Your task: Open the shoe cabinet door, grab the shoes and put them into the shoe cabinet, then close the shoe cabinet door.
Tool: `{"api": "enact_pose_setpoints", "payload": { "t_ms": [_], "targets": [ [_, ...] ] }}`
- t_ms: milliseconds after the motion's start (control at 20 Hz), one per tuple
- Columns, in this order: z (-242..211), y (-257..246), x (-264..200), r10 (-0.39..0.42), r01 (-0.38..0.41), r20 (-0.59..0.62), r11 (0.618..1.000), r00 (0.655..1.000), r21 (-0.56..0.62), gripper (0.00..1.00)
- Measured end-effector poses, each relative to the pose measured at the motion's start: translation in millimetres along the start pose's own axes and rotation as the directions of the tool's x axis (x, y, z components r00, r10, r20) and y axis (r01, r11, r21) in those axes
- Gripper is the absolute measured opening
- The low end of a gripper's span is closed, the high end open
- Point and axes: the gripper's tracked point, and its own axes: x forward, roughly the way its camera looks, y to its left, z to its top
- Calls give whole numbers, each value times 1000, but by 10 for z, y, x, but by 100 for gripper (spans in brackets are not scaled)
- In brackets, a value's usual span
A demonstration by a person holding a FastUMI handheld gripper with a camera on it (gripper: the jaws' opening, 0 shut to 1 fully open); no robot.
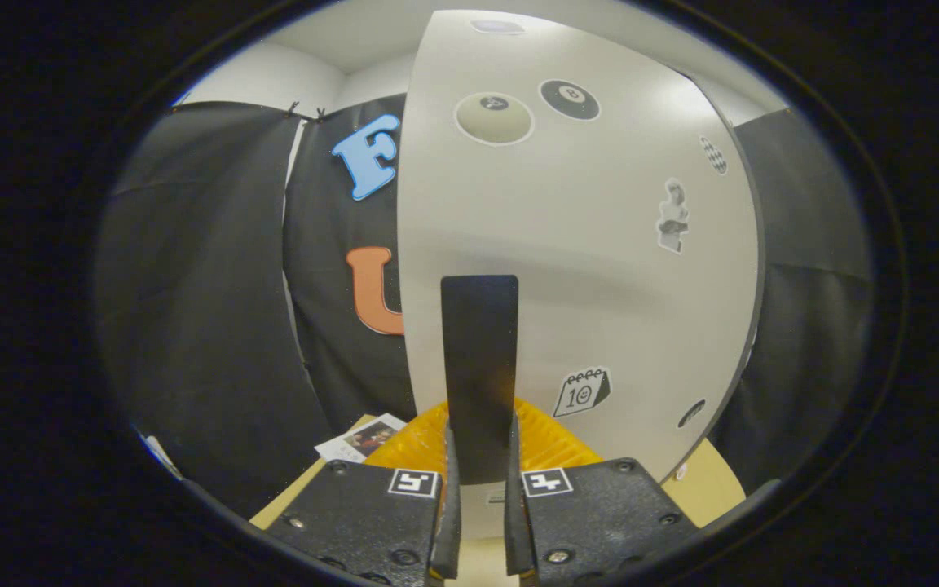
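Two fingers of the tongs (482, 489) stand narrow, pressed on either side of a dark upright handle strip (479, 367) on the pale shoe cabinet door (584, 244), which fills the space just ahead. Judging by this grip, a door step is in hand, opening or closing I cannot tell; the next move calls for swinging the door about its hinge edge without slipping. Both handle and door run long-axis vertical, facing the tongs. Something orange (551, 444) sits on the bench (714, 481) below.
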Motion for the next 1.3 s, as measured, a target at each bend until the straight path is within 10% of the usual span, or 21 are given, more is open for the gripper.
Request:
{"api": "enact_pose_setpoints", "payload": {
  "t_ms": [700,1300],
  "targets": [
    [-37,-298,-584,69,-70,4,997,998,33,22],
    [-60,-881,-949,-103,103,27,995,994,-8,13]
  ]
}}
